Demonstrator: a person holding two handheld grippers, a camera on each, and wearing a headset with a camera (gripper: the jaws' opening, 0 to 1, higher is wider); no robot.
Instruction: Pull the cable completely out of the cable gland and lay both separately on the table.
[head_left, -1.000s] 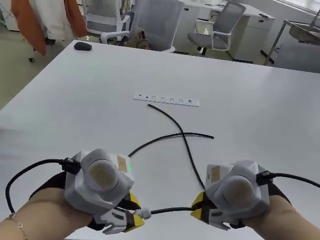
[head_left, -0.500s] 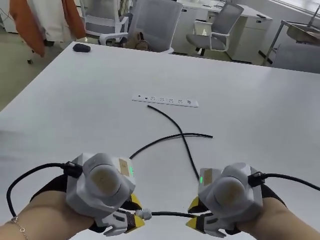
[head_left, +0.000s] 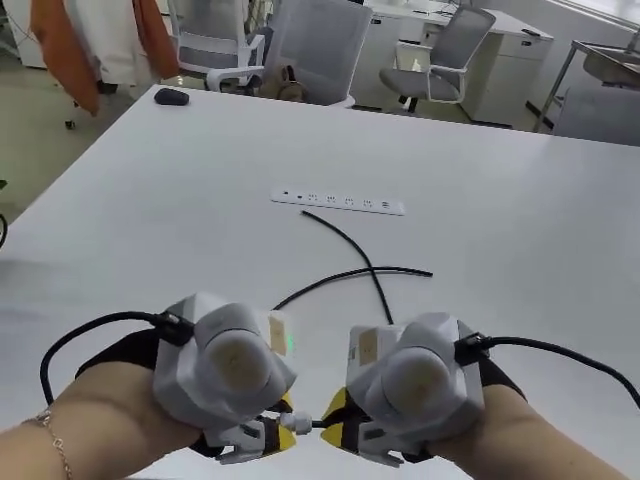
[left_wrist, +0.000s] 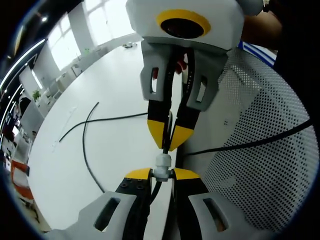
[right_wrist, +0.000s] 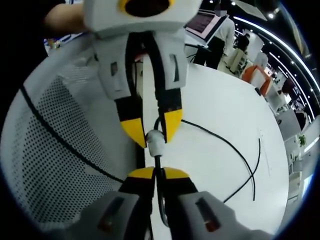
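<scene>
At near edge of white bench (head_left: 520, 220), left tongs (left_wrist: 162, 175) clenched on small white plastic cable gland (left_wrist: 162, 166). Right tongs (right_wrist: 157, 174) clenched on thin black cable (head_left: 372, 270) just beside gland, yellow tips of both tongs almost touching. Cable not yet out of gland. Rest of cable lies loose toward bench middle, crossing itself. Long white power strip (head_left: 337, 201) just beyond cable end. Black mouse (head_left: 171, 96) near far left corner.

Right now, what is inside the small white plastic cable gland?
A thin black cable enters the white gland; how far it runs inside is covered by its body and the left gripper.
</scene>
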